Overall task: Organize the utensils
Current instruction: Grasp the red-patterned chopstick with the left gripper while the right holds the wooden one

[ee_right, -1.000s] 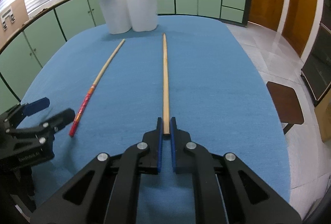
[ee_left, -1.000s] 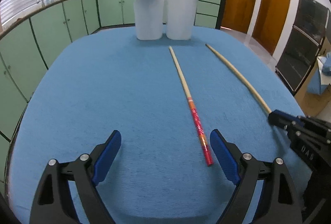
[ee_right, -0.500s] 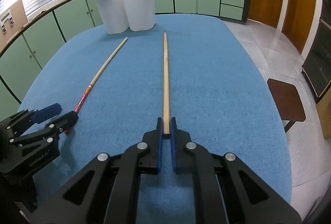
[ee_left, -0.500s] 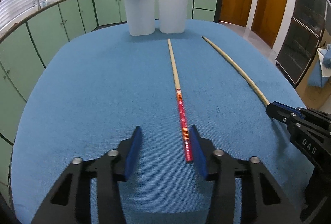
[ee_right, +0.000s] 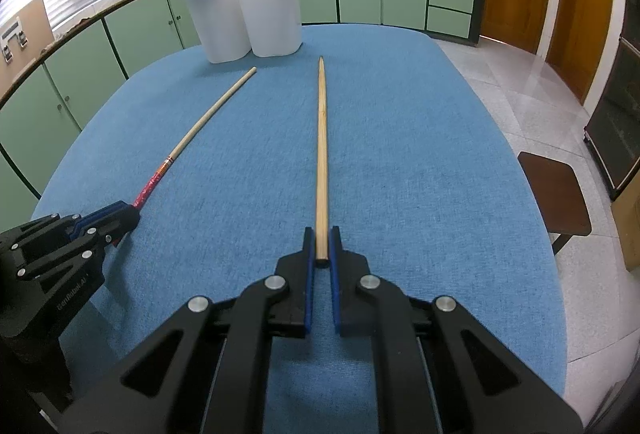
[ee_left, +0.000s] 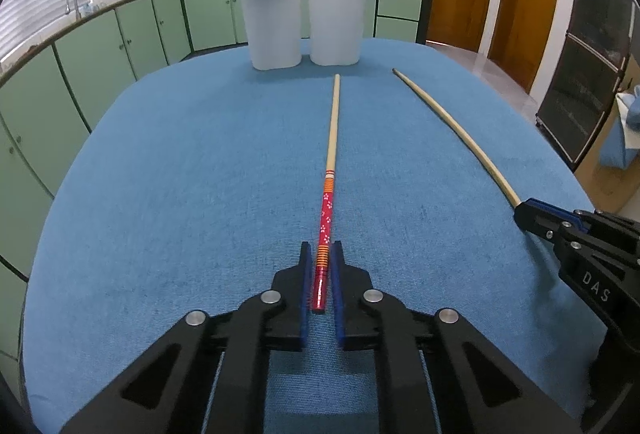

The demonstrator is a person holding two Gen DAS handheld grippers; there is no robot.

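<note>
A chopstick with a red patterned end [ee_left: 329,177] lies on the blue table [ee_left: 160,193], pointing at two white holders. My left gripper [ee_left: 321,254] is shut on its red end. It also shows in the right wrist view [ee_right: 192,133], with the left gripper [ee_right: 124,211] at its end. A plain wooden chopstick [ee_right: 321,137] lies parallel to the right. My right gripper [ee_right: 321,240] is shut on its near end. It shows in the left wrist view [ee_left: 452,125], with the right gripper [ee_left: 524,211].
Two white holders [ee_left: 274,23] [ee_left: 338,21] stand side by side at the table's far edge, each with several utensils sticking up. Green cabinets run behind and to the left. A brown stool [ee_right: 556,193] stands off the table's right edge.
My left gripper moved forward over the red end of the chopstick and closed on it. My right gripper stayed shut on the plain chopstick.
</note>
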